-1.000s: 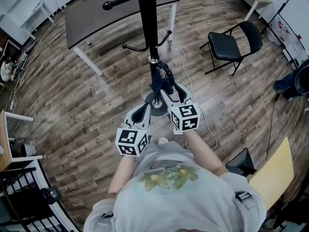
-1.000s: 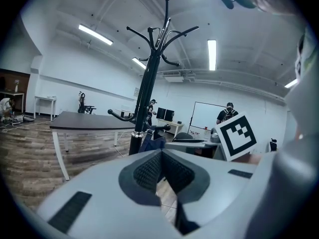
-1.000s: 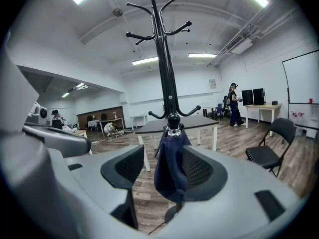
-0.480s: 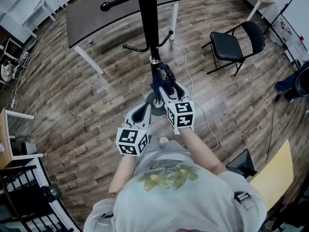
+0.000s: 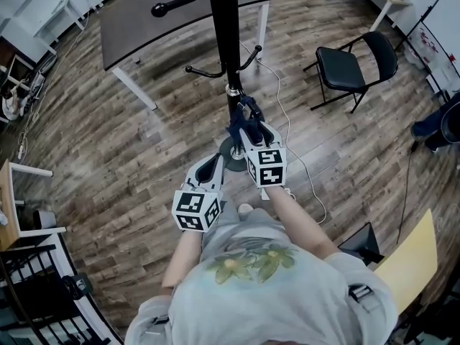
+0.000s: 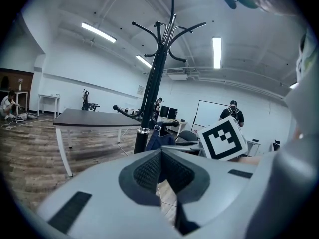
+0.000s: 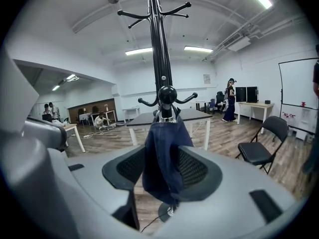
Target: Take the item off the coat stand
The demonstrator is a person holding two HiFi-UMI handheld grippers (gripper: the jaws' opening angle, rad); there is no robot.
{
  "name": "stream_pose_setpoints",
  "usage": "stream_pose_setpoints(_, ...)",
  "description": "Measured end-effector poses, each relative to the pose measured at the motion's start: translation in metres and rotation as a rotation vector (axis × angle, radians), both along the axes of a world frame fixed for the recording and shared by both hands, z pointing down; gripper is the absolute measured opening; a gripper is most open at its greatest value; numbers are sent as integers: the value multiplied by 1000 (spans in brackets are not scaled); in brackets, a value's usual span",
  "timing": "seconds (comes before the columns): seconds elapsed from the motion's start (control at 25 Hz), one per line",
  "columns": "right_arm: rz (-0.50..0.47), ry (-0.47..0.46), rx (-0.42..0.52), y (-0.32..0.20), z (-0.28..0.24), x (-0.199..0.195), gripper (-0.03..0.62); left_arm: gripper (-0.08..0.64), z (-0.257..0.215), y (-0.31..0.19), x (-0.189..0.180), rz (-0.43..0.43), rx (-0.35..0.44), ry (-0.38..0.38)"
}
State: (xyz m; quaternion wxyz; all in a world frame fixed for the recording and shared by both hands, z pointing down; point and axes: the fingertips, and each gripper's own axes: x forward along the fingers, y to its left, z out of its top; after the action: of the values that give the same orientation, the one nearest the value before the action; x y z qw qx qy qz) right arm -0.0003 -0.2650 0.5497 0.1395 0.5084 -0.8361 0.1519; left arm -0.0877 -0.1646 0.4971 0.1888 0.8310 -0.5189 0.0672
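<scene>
- found on a low round-tipped hook of the tall black metal coat stand [image 7: 160, 59]: a dark blue fabric item [image 7: 167, 163], limp and creased, hung in 1 long fold, tapering to a point at the bottom.
- hangs just beside the stand's pole, above the round base, clear of the wooden floor.
- sits between the 2 black mesh pads of the grey right gripper [image 5: 246, 121], jaws wide apart on either side of it, pads not visibly pinching the fabric.
- grey left gripper [image 5: 214, 162] held lower and nearer the body, short of the stand, jaws together at the tips with nothing between.
- against 1 second ago: right gripper closer in to the pole, marker cube [image 5: 266, 165] nearer the stand, jaws just been closing a little around the fabric.
- left gripper kept in place; fabric still on its hook.
</scene>
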Motion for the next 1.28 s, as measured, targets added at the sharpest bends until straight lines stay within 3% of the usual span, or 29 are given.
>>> stream_pose_setpoints(0.4, 1, 38, 1, -3, 7, 7, 34, 15, 5, -4, 3, 16, -7, 2)
stream_pose_setpoints(1.28, -25, 25, 23, 2, -5, 6, 21, 15, 5, -4, -3, 10, -13, 7)
